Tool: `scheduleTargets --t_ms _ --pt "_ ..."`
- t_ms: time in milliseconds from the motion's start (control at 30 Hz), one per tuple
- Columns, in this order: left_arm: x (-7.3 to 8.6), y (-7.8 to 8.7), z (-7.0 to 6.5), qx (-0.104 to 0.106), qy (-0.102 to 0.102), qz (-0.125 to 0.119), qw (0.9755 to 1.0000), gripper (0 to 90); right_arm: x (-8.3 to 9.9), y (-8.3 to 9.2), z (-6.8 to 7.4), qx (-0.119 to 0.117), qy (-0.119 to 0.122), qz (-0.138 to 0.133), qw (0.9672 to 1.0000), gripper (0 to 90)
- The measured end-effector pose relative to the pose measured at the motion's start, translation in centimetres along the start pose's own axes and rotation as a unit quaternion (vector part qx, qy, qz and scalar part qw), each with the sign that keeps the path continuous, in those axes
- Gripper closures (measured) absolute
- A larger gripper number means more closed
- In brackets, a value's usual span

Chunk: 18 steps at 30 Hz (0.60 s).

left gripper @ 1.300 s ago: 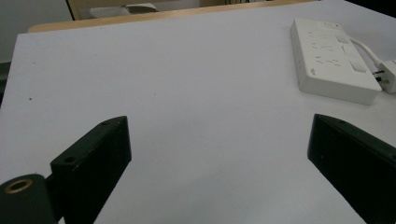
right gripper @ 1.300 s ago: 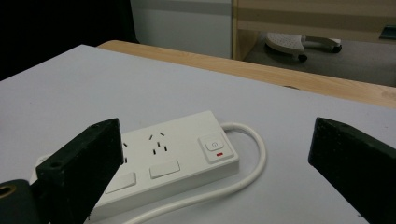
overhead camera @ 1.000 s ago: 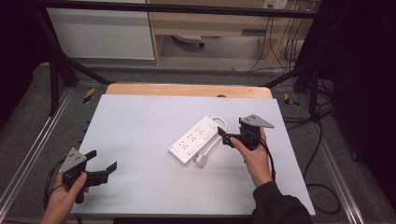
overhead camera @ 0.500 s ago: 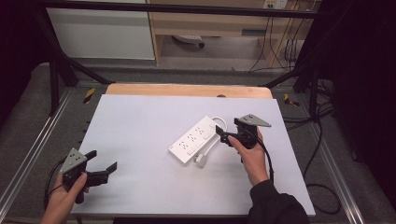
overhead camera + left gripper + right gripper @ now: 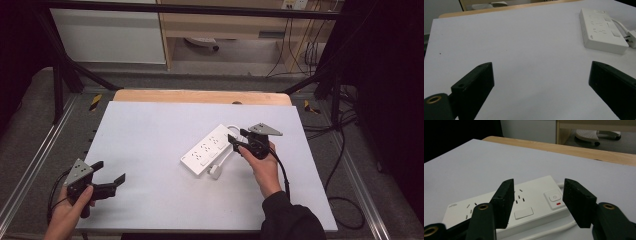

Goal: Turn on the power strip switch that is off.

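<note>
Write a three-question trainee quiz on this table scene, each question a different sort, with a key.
1. True or false: the right tool is clamped shut on the white rectangular plastic power strip.
2. Multiple choice: where does the white plug lie? A) on the wooden strip at the table's far edge; B) on the white tabletop, beside the power strip's near side; C) between the left tool's jaws.
3. Fill in: the left tool is held open near the table's ____ corner on the person's left.

Key: 1 false, its jaws stand apart by the strip's switch end; 2 B; 3 near.
</note>
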<state>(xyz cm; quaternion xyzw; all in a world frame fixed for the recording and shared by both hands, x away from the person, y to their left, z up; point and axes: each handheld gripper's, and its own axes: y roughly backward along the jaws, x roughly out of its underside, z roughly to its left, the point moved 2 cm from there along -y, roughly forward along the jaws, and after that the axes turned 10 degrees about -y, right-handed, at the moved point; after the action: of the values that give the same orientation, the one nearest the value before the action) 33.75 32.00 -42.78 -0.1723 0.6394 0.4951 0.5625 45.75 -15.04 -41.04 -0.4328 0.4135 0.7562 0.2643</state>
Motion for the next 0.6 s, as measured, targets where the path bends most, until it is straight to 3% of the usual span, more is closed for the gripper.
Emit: scheduleTargets --t_ms 300,600 --pt "0.0 0.0 0.0 0.0 -0.001 0.0 1.0 6.2 0.5 -0.7 0.9 -0.006 0.021 0.004 0.9997 64.2" --pt "0.0 0.0 0.0 0.0 -0.002 -0.001 1.0 6.2 0.8 -1.2 1.4 -0.016 0.032 0.002 0.9994 78.1"
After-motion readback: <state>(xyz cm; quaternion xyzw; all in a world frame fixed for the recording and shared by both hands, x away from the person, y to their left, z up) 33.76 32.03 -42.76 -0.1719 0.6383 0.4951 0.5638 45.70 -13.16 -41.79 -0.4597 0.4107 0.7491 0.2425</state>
